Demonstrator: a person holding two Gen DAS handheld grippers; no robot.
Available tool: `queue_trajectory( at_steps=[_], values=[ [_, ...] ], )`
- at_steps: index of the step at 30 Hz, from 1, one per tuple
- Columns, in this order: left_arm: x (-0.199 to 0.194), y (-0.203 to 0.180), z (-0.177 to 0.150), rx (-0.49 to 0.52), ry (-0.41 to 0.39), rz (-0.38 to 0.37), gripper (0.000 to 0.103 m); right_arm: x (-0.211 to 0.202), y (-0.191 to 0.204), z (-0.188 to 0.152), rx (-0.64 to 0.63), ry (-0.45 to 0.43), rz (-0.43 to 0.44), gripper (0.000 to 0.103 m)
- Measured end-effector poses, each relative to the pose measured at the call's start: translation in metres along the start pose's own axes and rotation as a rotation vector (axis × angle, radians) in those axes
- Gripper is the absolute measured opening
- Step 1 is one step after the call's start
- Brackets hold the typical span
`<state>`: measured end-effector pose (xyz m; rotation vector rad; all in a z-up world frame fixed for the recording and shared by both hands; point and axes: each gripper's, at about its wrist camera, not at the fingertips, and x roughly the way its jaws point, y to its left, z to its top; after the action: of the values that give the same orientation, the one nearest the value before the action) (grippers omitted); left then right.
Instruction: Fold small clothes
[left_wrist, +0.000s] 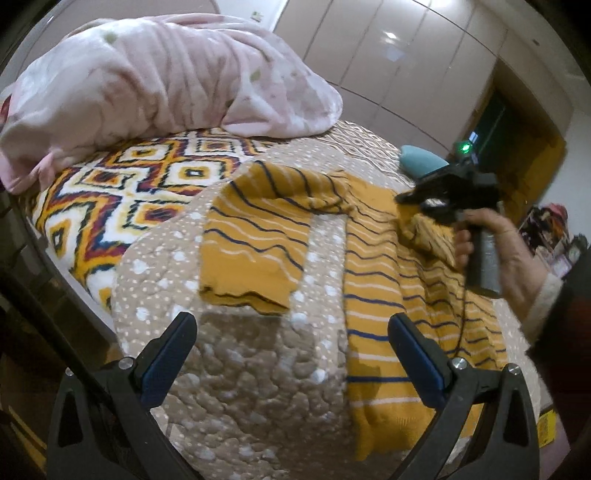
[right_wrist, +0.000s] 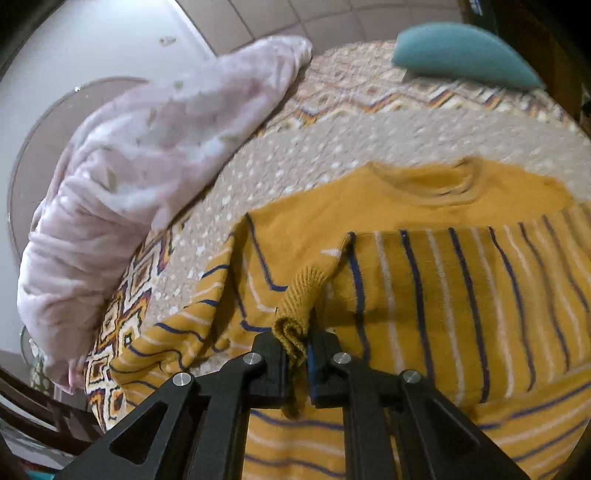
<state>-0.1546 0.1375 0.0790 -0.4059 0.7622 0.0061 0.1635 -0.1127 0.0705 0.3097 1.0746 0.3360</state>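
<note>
A small mustard-yellow sweater (left_wrist: 373, 266) with navy and white stripes lies spread on a beige dotted quilt (left_wrist: 251, 373). One sleeve (left_wrist: 251, 240) stretches out to the left. My left gripper (left_wrist: 291, 347) is open and empty, hovering above the quilt just below that sleeve. My right gripper (right_wrist: 297, 347) is shut on the ribbed cuff (right_wrist: 299, 295) of the other sleeve and holds it over the sweater's body (right_wrist: 461, 295). The right gripper also shows in the left wrist view (left_wrist: 402, 197), held by a hand over the sweater's right side.
A bulky pink blanket (left_wrist: 159, 85) is heaped at the far left of the bed. A patterned orange, white and navy cover (left_wrist: 122, 195) lies under the quilt. A teal pillow (right_wrist: 465, 55) sits at the far edge. Wardrobe doors (left_wrist: 388, 55) stand behind.
</note>
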Motion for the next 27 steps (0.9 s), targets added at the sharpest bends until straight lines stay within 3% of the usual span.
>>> queue_trajectory(
  at_steps=[3, 6, 8, 10, 14, 16, 20, 24, 25, 27],
  values=[
    [0.001, 0.009, 0.003, -0.030, 0.000, -0.003, 0.103, 0.024, 0.014, 0.007, -0.024, 0.024, 0.001, 0.020],
    [0.001, 0.018, 0.006, -0.066, -0.004, 0.001, 0.103, 0.028, 0.035, 0.008, -0.061, 0.040, 0.123, 0.027],
    [0.004, 0.026, 0.010, -0.085, -0.006, 0.012, 0.103, 0.018, 0.049, 0.004, -0.101, 0.018, 0.146, 0.047],
    [0.008, 0.036, 0.015, -0.105, -0.003, 0.027, 0.103, 0.008, 0.062, -0.005, -0.153, -0.003, 0.145, 0.057],
    [0.018, 0.055, 0.027, -0.132, -0.022, 0.090, 0.103, -0.018, 0.064, -0.039, -0.255, -0.004, 0.123, 0.058],
    [0.026, 0.057, 0.033, -0.099, -0.009, 0.109, 0.103, -0.034, 0.051, -0.056, -0.261, 0.000, 0.123, 0.058],
    [0.038, 0.042, 0.034, 0.008, 0.009, 0.078, 0.103, -0.064, 0.016, -0.082, -0.210, 0.003, 0.129, 0.059],
    [0.052, 0.011, 0.027, 0.177, 0.012, 0.055, 0.102, -0.093, -0.022, -0.105, -0.163, -0.012, 0.121, 0.061],
    [0.058, 0.003, 0.024, 0.224, 0.022, 0.057, 0.100, -0.100, -0.031, -0.111, -0.152, -0.017, 0.111, 0.062],
    [0.076, -0.006, 0.020, 0.292, 0.074, 0.080, 0.075, -0.110, -0.046, -0.120, -0.133, -0.027, 0.095, 0.062]
  ],
)
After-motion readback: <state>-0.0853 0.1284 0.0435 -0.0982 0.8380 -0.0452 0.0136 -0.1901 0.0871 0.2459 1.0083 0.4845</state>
